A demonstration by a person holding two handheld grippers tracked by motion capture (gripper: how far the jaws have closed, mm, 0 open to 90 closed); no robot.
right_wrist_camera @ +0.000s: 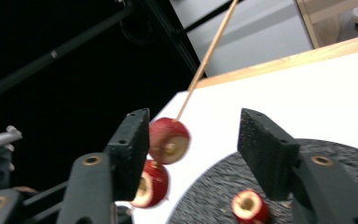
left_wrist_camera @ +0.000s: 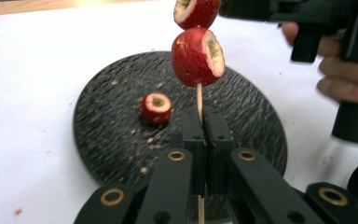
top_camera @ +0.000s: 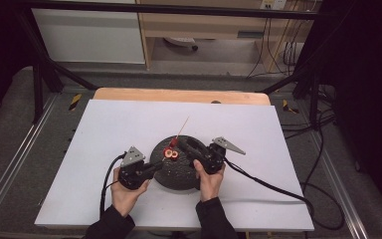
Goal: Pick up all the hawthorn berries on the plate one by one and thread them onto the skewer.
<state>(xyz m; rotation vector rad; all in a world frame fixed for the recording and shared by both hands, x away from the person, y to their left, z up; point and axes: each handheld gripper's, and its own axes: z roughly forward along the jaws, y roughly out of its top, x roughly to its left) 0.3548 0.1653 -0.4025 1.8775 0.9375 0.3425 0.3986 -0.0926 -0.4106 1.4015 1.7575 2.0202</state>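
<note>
Your left hand-held gripper [left_wrist_camera: 204, 122] pinches the skewer [left_wrist_camera: 199, 95] upright; your spread right hand-held gripper [right_wrist_camera: 193, 140] flanks the top fruit [right_wrist_camera: 168, 140].

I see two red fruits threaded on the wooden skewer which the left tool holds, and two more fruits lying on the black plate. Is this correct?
Not quite. One fruit, not two, lies on the black plate, as the left gripper view shows. Two red fruits are on the wooden skewer, held by the left tool.

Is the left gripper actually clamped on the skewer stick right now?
Touching. In the left gripper view, the left gripper has its jaws closed together with the skewer stick pinched between them, two red fruits threaded above.
</note>
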